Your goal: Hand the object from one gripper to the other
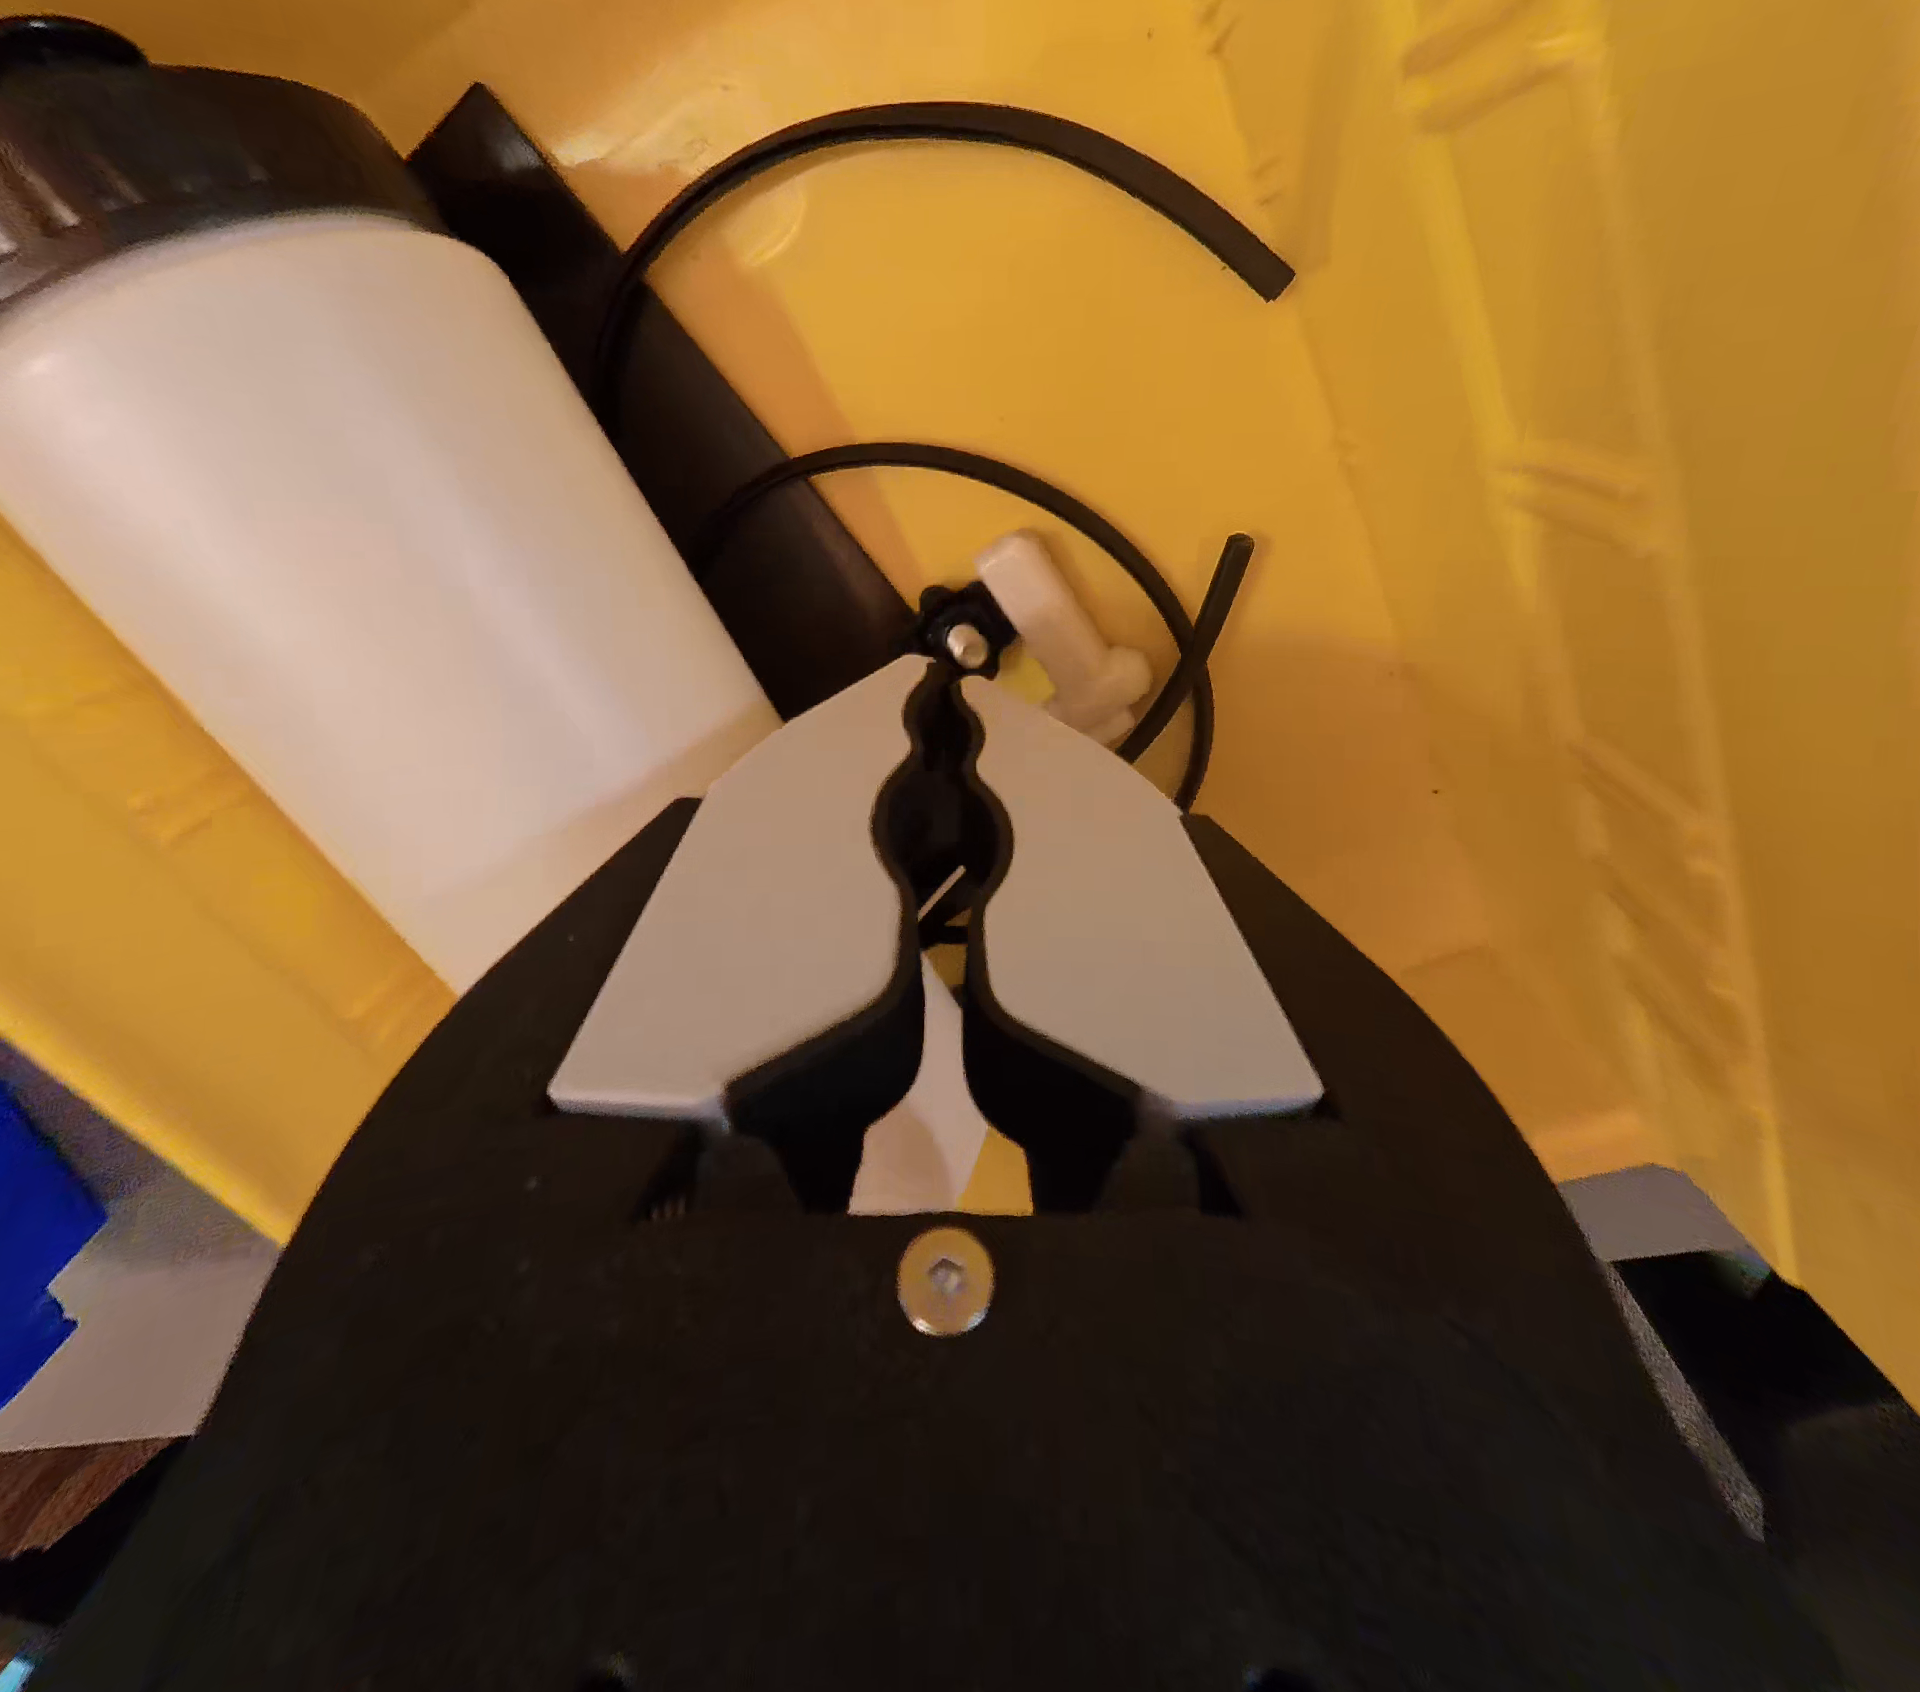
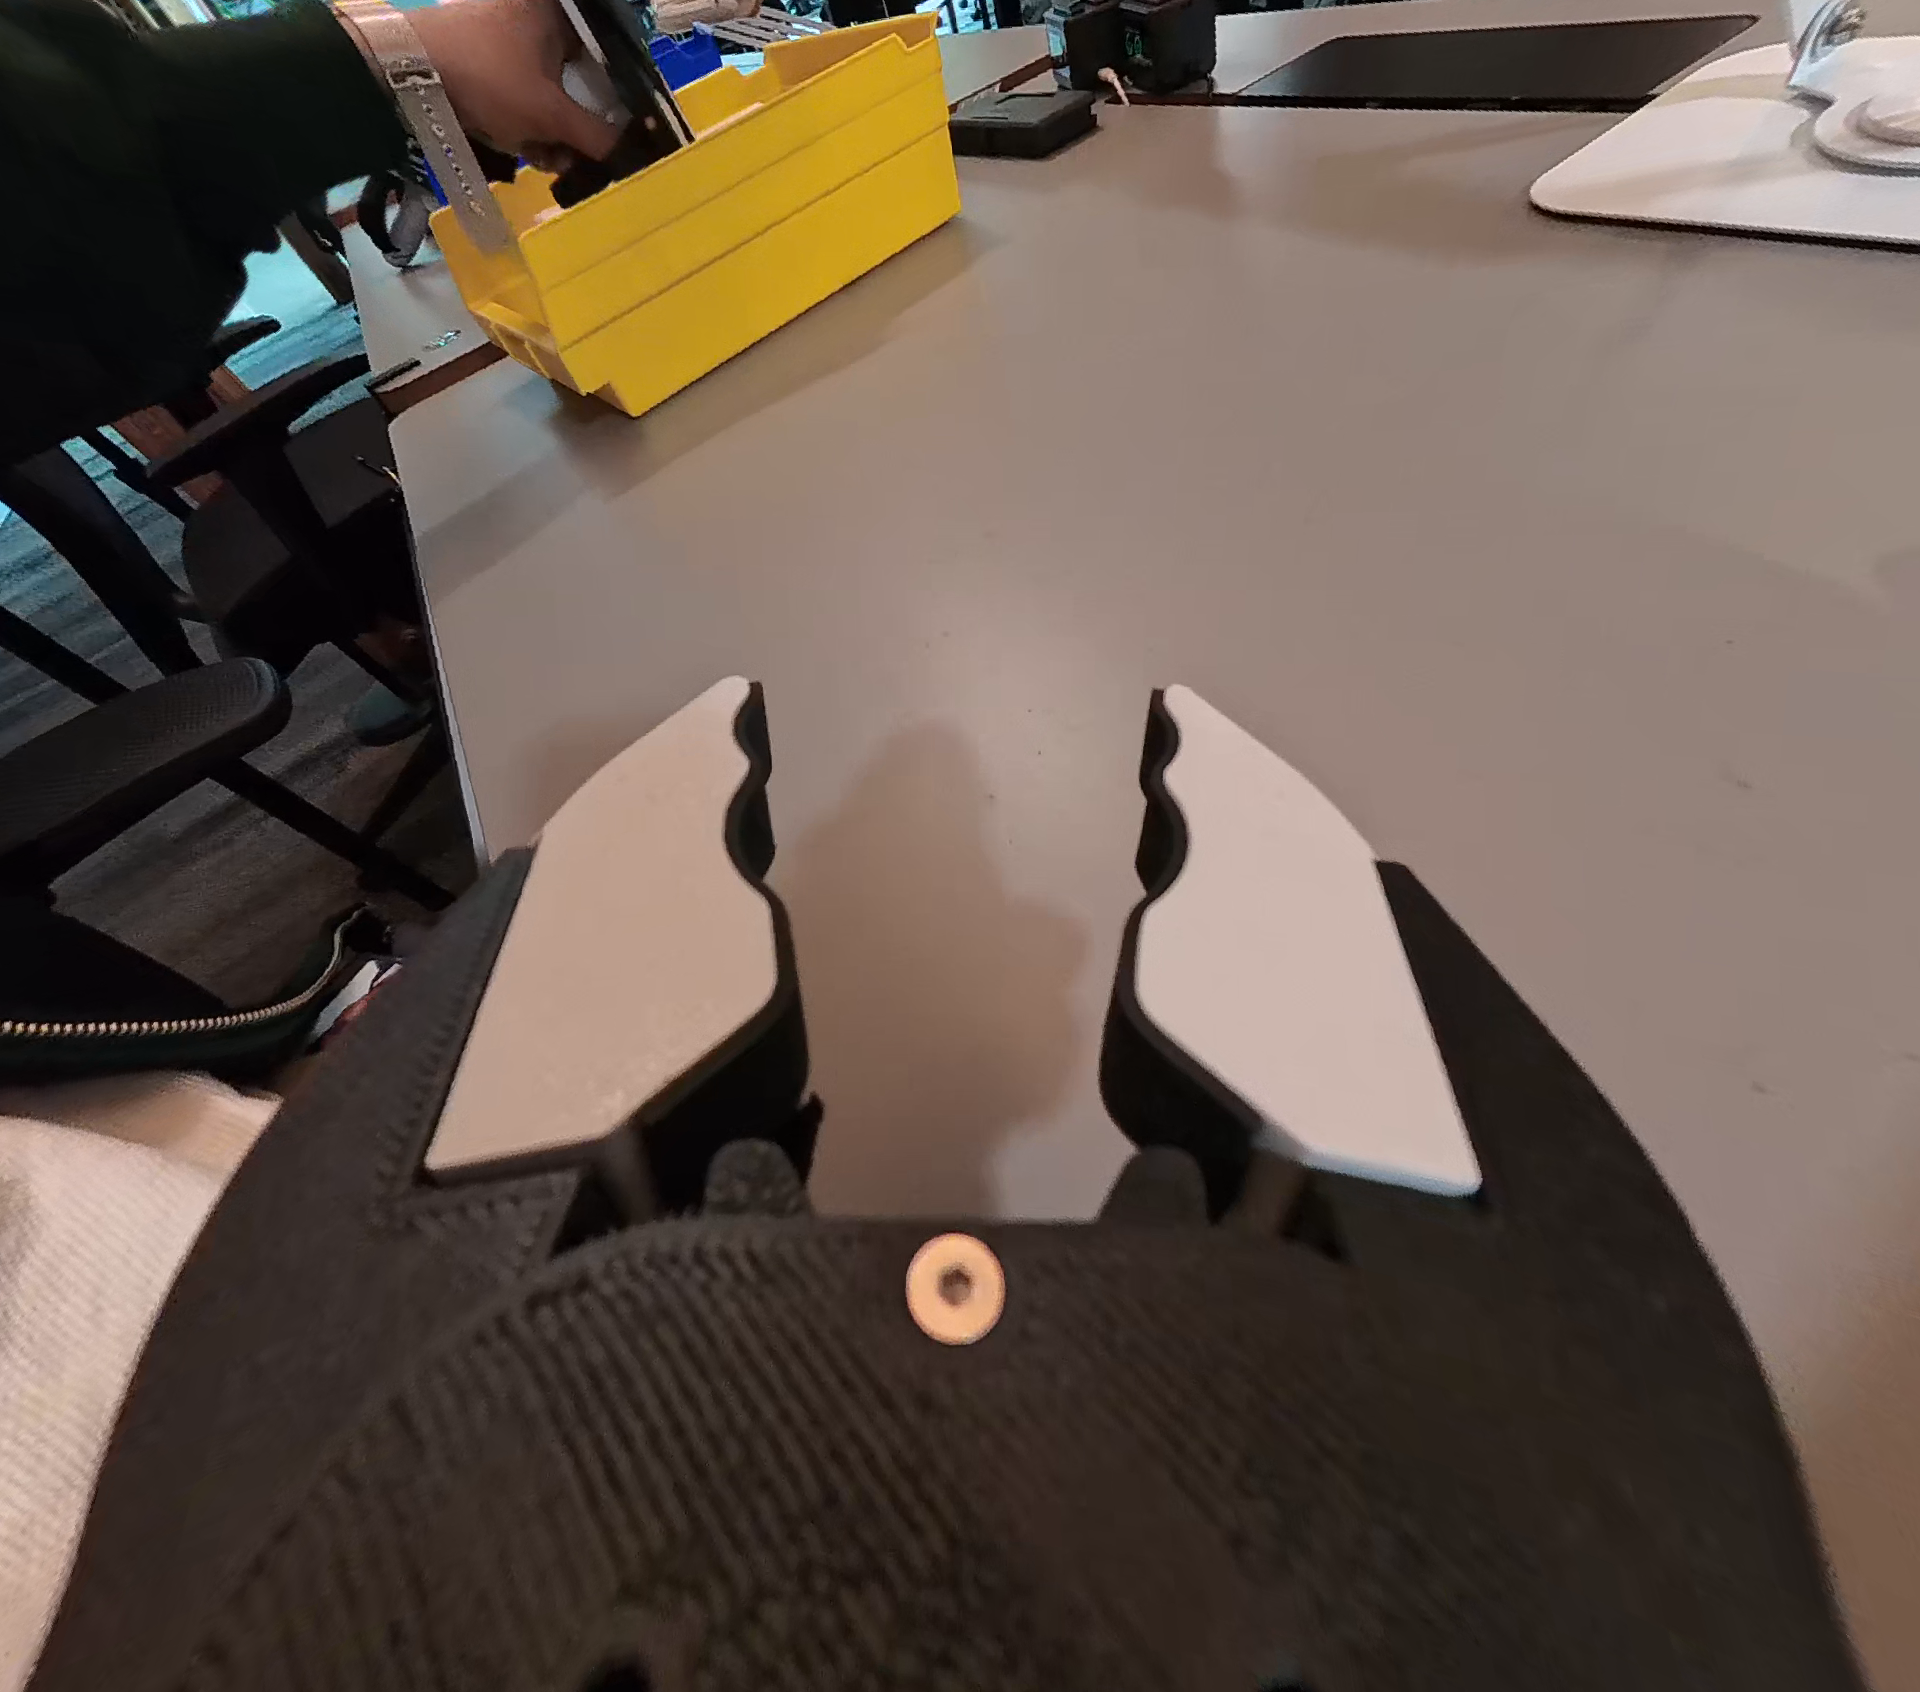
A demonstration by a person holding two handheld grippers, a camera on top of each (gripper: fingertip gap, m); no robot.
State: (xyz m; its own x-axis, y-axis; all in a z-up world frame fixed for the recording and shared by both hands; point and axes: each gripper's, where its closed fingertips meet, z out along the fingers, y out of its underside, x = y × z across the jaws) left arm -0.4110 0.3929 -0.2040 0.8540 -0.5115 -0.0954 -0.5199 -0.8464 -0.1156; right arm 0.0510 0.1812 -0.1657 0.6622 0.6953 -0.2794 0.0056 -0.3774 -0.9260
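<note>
In the left wrist view my left gripper (image 1: 953,674) is down inside a yellow bin (image 1: 1039,312). Its jaws are closed, and the tips pinch a small black star-shaped knob with a silver stud (image 1: 962,632). A white plastic fitting (image 1: 1060,645) lies just behind the knob. In the right wrist view my right gripper (image 2: 958,707) is open and empty, low over the grey table (image 2: 1299,447). Far to its left a hand holds the left gripper (image 2: 613,125) inside the yellow bin (image 2: 748,219).
The bin also holds a white bottle with a black cap (image 1: 343,520), a black bar (image 1: 665,416) and two curved pieces of black tubing (image 1: 935,120). A white monitor stand (image 2: 1766,125) and black chargers (image 2: 1132,32) are at the table's far side. Office chairs (image 2: 156,738) stand on the left.
</note>
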